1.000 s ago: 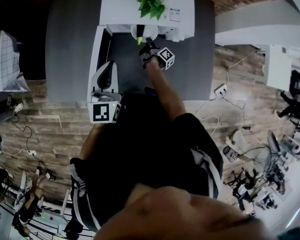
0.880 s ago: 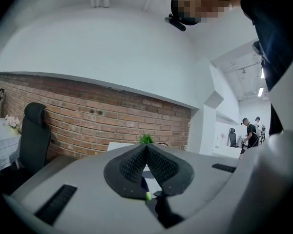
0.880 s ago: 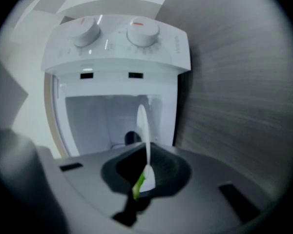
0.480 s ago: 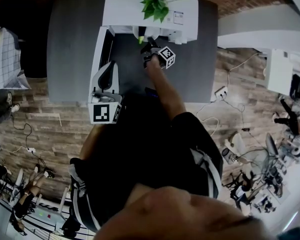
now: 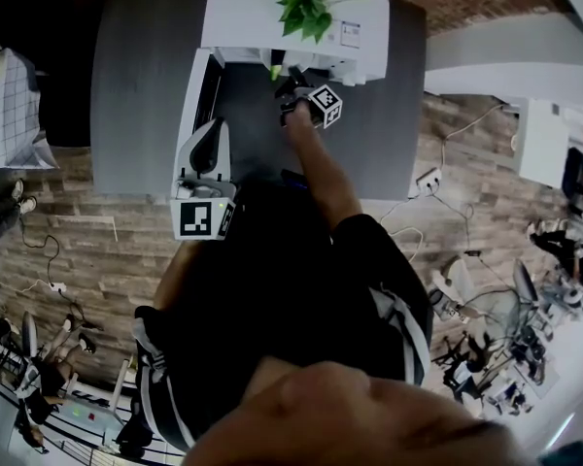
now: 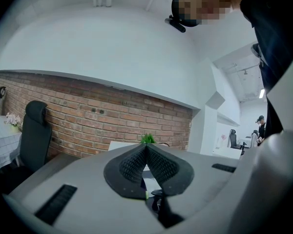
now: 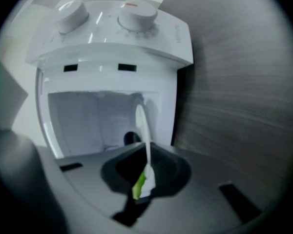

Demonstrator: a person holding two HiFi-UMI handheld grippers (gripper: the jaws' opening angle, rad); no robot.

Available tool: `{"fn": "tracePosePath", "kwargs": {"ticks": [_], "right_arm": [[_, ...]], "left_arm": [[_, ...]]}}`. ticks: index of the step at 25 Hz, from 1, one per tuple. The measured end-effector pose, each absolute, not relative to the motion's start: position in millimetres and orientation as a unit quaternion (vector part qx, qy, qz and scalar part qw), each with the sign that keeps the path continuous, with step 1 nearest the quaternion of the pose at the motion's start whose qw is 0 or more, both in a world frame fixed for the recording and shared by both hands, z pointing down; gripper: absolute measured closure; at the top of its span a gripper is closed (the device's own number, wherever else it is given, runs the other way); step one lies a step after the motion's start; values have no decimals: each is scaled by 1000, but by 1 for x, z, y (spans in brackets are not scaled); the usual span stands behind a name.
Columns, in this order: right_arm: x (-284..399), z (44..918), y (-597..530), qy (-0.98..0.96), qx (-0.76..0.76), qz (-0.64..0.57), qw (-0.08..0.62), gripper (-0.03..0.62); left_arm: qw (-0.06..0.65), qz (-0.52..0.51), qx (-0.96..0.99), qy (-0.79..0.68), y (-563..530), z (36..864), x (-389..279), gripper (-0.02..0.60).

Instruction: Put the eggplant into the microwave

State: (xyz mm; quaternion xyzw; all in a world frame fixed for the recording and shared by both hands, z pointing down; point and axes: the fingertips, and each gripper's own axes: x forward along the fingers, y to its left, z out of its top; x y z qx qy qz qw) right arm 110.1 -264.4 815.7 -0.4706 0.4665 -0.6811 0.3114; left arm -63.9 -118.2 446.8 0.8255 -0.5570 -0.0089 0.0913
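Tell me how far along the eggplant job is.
Done: the microwave stands open and the eggplant is picked up. In hand: the right gripper is shut on it, at the mouth of the opening. Still to do: set it inside and let go. The left gripper is shut and empty.

On the table (image 5: 136,85), the microwave (image 5: 243,8) stands at 12 o'clock, with a plant (image 5: 301,3) on top. Its door (image 5: 196,90) swings out toward 7 o'clock. The right gripper (image 5: 293,87) holds the eggplant (image 7: 145,150) at the opening. The left gripper (image 5: 207,149) lies at 8 o'clock from the right gripper, beside the door.
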Motion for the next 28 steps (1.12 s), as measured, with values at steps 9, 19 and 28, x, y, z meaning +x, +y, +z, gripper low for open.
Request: {"fn": "tracePosePath", "kwargs": {"ticks": [9,19,28], "right_arm": [[112,820,-272,467,-470,-681,313,554],[114,828,-280,471,-467,-677,319,554],[113,818,-274,469,-473,-673,321,477]], "left_arm": [[95,-8,824,-559,-117,449,-65,546],[99,-7,822,-561,-114,453,-70,546],[99,-14,827,-554,-113,450,-75,546]]}}
